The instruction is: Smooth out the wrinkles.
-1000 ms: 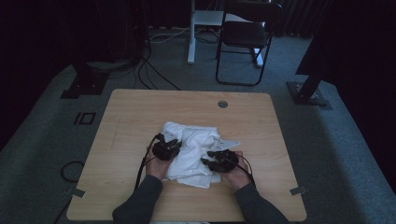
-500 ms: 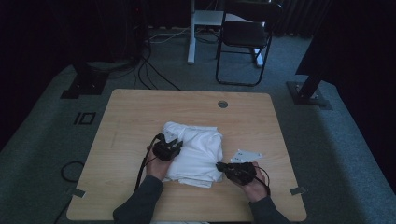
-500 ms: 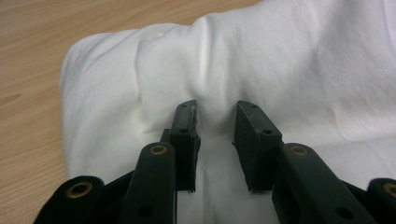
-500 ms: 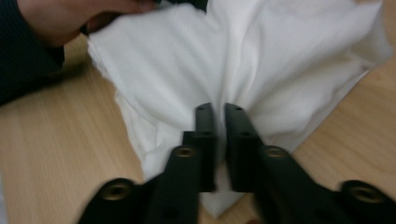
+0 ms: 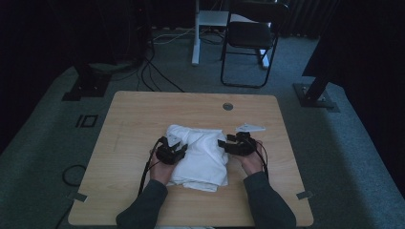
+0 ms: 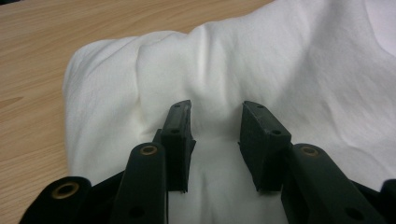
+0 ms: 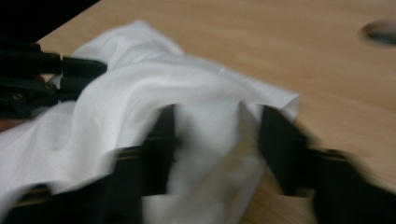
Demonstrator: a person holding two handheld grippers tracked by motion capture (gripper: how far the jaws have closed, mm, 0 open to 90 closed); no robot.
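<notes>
Both grippers flank the white cloth [image 5: 200, 155], jaws opening over it.

A pale wooden table [image 5: 133, 124] stands on grey carpet [image 5: 43, 143], with a round grommet hole [image 5: 228, 106] near its far edge, toward the far right corner. Beyond that far edge a black folding chair [image 5: 248, 38] sits beside a white post [image 5: 195, 33] (cables [image 5: 153, 71] snake across the floor to their left). Dark stand bases sit off both far corners, one at the left [image 5: 88, 86] and one at the right [image 5: 317, 95], and tape tabs mark the near corners [image 5: 78, 196].
</notes>
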